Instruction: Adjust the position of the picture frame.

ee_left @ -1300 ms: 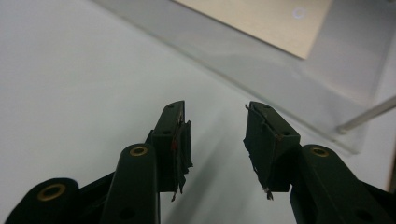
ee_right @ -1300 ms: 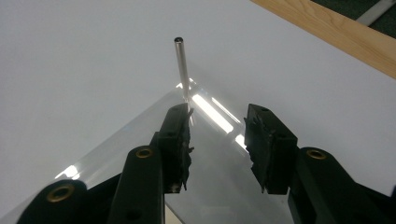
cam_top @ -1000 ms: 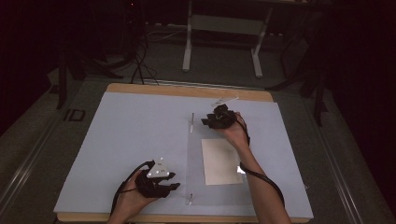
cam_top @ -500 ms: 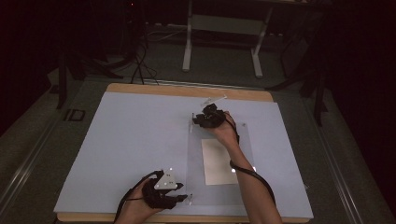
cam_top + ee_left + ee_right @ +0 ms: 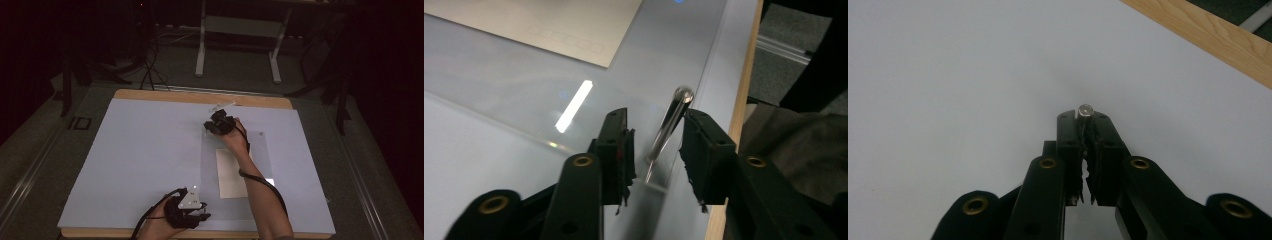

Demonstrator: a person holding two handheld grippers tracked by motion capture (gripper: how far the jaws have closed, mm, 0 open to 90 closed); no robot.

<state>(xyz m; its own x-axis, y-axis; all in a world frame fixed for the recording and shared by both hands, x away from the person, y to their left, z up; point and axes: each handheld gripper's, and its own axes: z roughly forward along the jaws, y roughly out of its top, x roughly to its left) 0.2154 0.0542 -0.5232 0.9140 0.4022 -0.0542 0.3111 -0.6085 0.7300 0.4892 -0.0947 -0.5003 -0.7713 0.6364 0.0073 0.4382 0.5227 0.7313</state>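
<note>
We see a pale tabletop (image 5: 140,165) with a wooden edge. On its right half lies a clear sheet (image 5: 260,150), and under or on it a beige card (image 5: 231,175). Our right gripper (image 5: 218,123) sits at the sheet's far left corner, its fingers closed on a small metal pin (image 5: 1085,110). Our left gripper (image 5: 197,216) is at the sheet's near left corner; its fingers (image 5: 616,145) stand apart on either side of another pin (image 5: 671,122) that rises tilted from the sheet.
</note>
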